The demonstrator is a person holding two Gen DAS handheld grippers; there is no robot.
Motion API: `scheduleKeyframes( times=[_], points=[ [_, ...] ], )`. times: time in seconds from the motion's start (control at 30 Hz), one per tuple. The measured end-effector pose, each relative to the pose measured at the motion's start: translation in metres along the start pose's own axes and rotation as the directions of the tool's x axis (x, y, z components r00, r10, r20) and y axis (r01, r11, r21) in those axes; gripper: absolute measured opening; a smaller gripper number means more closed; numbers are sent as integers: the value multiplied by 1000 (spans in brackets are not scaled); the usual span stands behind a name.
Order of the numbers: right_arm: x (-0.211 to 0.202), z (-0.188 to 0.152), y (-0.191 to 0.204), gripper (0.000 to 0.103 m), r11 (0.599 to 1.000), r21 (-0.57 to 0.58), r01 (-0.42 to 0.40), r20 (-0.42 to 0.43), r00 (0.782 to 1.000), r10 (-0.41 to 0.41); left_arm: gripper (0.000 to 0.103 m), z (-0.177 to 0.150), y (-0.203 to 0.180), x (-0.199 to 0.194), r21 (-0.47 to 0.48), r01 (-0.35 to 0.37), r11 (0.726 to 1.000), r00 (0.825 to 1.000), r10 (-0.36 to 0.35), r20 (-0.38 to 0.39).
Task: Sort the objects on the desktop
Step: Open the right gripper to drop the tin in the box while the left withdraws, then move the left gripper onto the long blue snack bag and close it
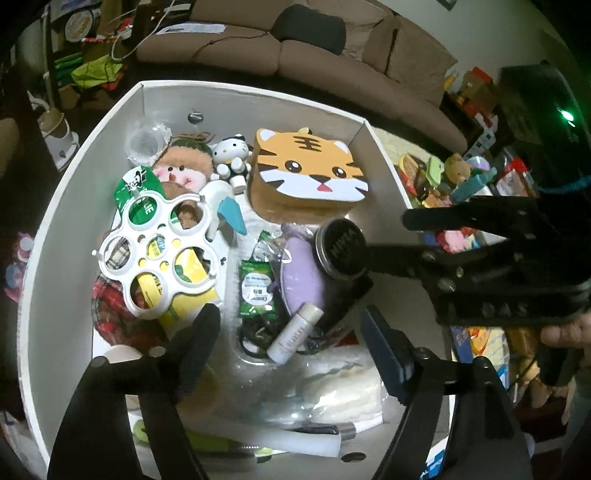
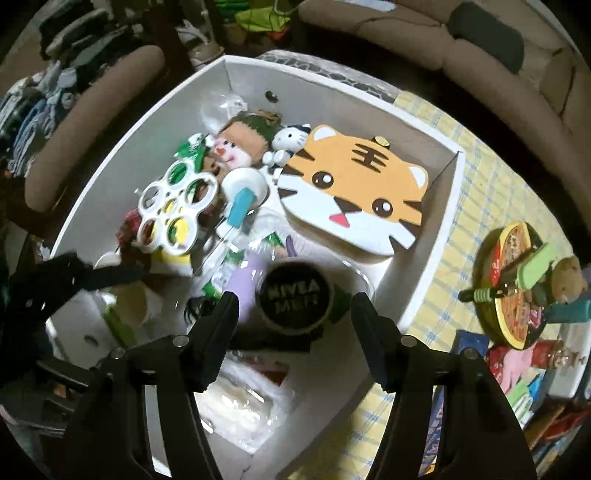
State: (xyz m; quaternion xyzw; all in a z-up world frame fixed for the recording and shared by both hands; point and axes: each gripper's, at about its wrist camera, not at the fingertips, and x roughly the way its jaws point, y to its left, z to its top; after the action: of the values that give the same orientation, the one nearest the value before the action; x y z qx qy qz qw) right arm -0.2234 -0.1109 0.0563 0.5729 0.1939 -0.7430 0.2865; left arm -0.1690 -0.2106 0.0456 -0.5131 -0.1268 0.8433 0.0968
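Right wrist view: the tin [image 2: 293,297] is seen between the parted right gripper [image 2: 291,314] fingers, best released low into the box [image 2: 424,258].

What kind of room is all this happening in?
Most likely a home living room: a brown sofa sits behind the white box of toys, with clutter and a teddy bear nearby.

Brown sofa [image 1: 295,48] w/ dark cushion [image 1: 308,27] behind; yellow checked cloth [image 2: 461,206] on table, dim room.
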Motion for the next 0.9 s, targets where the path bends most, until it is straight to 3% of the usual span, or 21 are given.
scheduleKeyframes(
  times=[0.23,0.4,0.47,0.57,0.77,0.9],
  points=[
    [-19,-46,-4,62,999,1,-46,13,999,46,92,-16,-20,-13,21,-17,1000,1000,17,-4],
    [-37,-78,-12,78,990,73,-117,67,991,112,102,-29,-40,-32,43,-30,999,1000,29,10],
    [-44,-96,-19,89,984,114,-139,100,987,127,103,-35,-50,-41,51,-25,998,999,24,26],
    [-56,-123,-27,95,976,145,-163,150,979,142,103,-44,-67,-49,63,-20,998,999,18,31],
    [-87,-185,-61,99,969,188,-159,219,969,116,103,-62,-117,-49,111,-31,993,999,28,22],
    [-107,-225,-102,100,963,234,-133,248,966,73,103,-70,-158,-45,148,24,989,1000,-26,12]
  ],
)
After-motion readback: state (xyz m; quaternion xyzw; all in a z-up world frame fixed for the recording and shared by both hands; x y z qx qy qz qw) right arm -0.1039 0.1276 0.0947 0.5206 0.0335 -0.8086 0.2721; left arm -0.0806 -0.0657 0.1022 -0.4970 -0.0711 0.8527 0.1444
